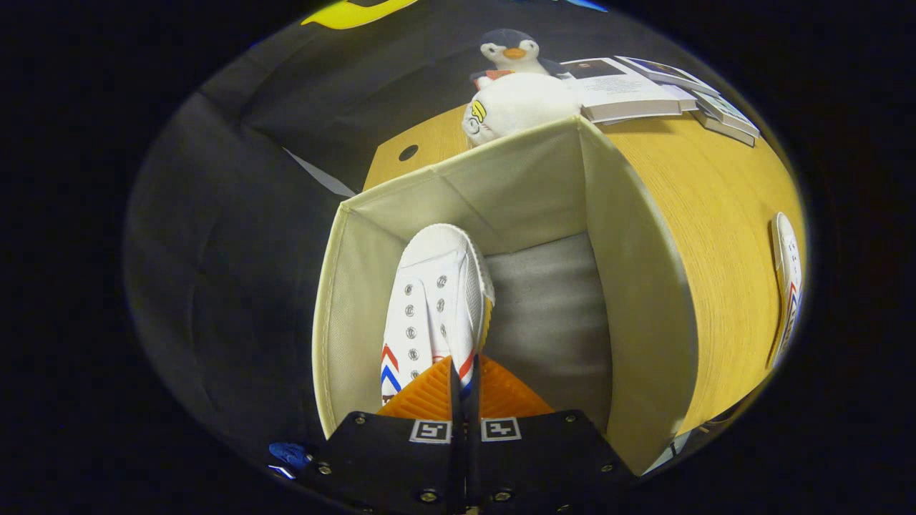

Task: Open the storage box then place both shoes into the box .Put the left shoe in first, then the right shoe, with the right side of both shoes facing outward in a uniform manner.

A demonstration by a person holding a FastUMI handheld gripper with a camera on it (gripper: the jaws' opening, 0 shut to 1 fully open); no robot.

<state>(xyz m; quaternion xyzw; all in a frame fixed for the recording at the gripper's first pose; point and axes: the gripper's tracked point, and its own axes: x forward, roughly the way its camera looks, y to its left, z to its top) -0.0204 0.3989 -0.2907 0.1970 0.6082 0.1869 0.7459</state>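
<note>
The claw (464,383) hangs over the open storage box (647,300), its two orange fingers (429,397) drawn narrow and pinching the heel end of one white shoe (436,300) between them. That shoe points toe-first into the box, close to the box's left wall, showing silver eyelets and red and blue chevron stripes along its side; no brand name can be read on it. The box is cream fabric with a grey floor, lid off, four walls standing, the right part of the floor bare. Second shoe (786,286) lies out on the yellow wooden bench (715,236), well apart to the right of the box, white with the same red and blue striping. So that's two shoes counted, one in the claw, one on the bench. Beyond the far wall of the box sits a plush penguin (512,89), one of them, white belly, orange beak, a small yellow mark on its side. Just right of it a stack of books (644,89), several of them, print too small to read. Two square black-and-white markers (465,430) sit on the claw's black body.
</note>
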